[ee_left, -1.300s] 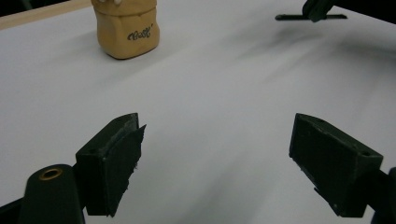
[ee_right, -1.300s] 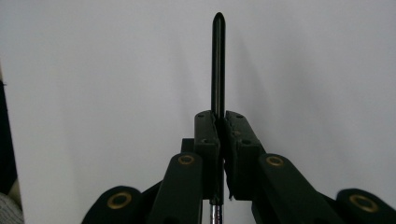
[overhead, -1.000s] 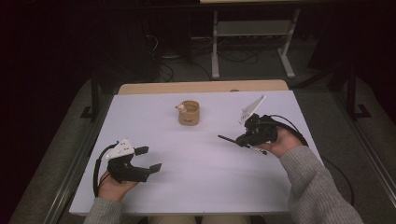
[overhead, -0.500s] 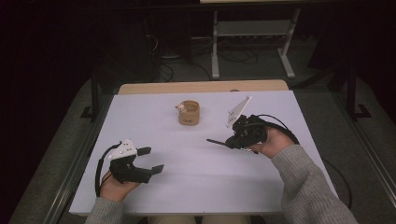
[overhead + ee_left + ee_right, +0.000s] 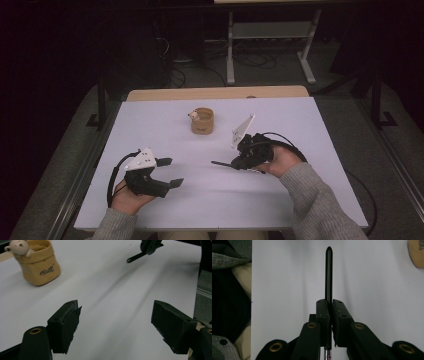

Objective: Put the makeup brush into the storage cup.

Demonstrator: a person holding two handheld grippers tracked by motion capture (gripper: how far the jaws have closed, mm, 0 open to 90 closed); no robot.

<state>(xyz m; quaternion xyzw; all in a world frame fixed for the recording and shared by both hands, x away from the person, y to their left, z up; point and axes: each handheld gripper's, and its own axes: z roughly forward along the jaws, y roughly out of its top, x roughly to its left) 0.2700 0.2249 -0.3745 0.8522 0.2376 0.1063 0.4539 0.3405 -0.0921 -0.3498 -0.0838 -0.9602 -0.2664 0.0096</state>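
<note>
While clamped flat on a thin black pen-like rod (image 5: 328, 272), right gripper (image 5: 239, 162) lies low over the white bench top (image 5: 300, 200), held from the right by a hand wrapped round its body, grey knitted sleeve (image 5: 320, 205) slanting in from the lower right corner of the high view. Points leftward across the bench, rod sticking out level beyond the jaw tips toward the bench's middle, rounded tip free in the air. Carries a grey three-cornered plate tilted up on its far side, black cable looping back behind the hand. Seen in the right gripper view with pads pressed together on the rod's lower shaft, a short silvery length showing below them.

Left gripper (image 5: 167, 172) sits near the front left of the bench, gripped from below by the left hand (image 5: 127, 200), wrist low at the bench edge, jaws aimed to the right and a little away. Jaws well apart, having just been closing slightly, only bare bench between them.

Small tan fabric pot (image 5: 202, 120) with a pale toy bear (image 5: 18, 246) peeking over its rim stands upright toward the far middle of the bench, well apart from both grippers.
</note>
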